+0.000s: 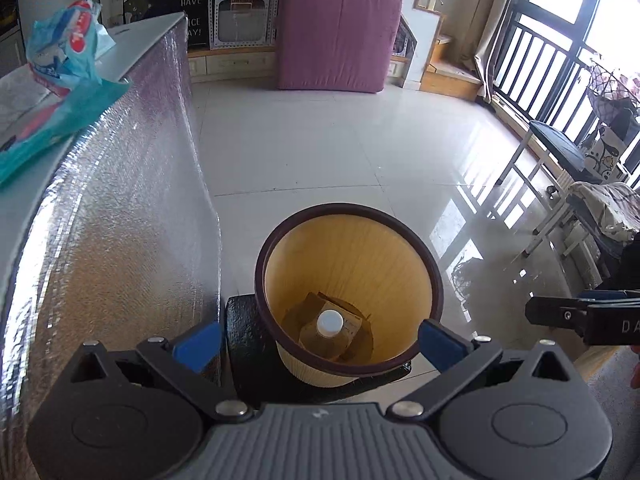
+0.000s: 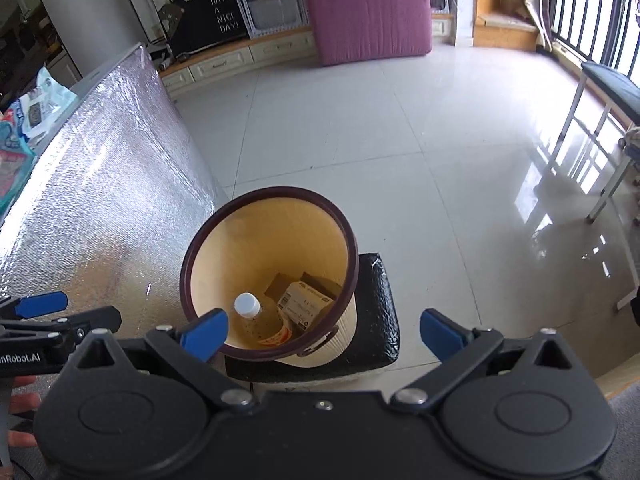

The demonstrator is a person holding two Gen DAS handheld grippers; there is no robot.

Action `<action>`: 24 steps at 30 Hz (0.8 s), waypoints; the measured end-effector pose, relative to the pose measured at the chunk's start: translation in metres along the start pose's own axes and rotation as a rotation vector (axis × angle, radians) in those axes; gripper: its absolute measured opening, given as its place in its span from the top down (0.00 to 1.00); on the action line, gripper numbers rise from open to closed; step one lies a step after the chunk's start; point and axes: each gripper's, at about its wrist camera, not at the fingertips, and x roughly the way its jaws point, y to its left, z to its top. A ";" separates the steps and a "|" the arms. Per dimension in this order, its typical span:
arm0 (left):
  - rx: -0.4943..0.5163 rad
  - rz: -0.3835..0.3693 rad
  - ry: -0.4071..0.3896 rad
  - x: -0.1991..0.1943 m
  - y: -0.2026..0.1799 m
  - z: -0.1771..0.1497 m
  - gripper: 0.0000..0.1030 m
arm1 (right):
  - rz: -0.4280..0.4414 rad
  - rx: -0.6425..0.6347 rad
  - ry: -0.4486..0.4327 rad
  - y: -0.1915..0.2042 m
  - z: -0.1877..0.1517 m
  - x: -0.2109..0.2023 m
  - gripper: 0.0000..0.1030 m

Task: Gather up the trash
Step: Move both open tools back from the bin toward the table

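A tan waste bin with a dark brown rim (image 1: 264,248) (image 2: 188,264) stands on a black block on the floor. Inside it lie a plastic bottle with a white cap (image 1: 330,321) (image 2: 247,305) and a small cardboard box (image 1: 344,312) (image 2: 304,304). My left gripper (image 1: 320,344) hovers above the bin, open, with nothing between its blue pads. My right gripper (image 2: 322,338) is also open and empty, above the bin's near right side. Teal and red snack wrappers (image 1: 60,80) (image 2: 24,120) lie on the table top at the left.
The table's side is covered in silver foil sheeting (image 1: 132,208) (image 2: 104,168), close to the bin's left. A pink mattress (image 1: 336,32) (image 2: 364,8) leans at the back. A bench (image 1: 560,152) and railing stand at the right. White floor tiles (image 1: 320,144) stretch beyond the bin.
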 end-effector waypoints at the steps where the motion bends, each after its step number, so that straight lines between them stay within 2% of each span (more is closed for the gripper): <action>1: 0.001 0.001 -0.008 -0.005 0.000 0.000 0.00 | -0.002 -0.003 -0.010 0.001 -0.001 -0.005 0.00; 15: -0.014 0.002 -0.172 -0.101 0.014 0.011 0.00 | 0.012 -0.030 -0.195 0.033 -0.010 -0.092 0.00; 24: -0.064 0.053 -0.270 -0.155 0.052 0.000 0.00 | 0.068 -0.102 -0.282 0.086 -0.017 -0.123 0.00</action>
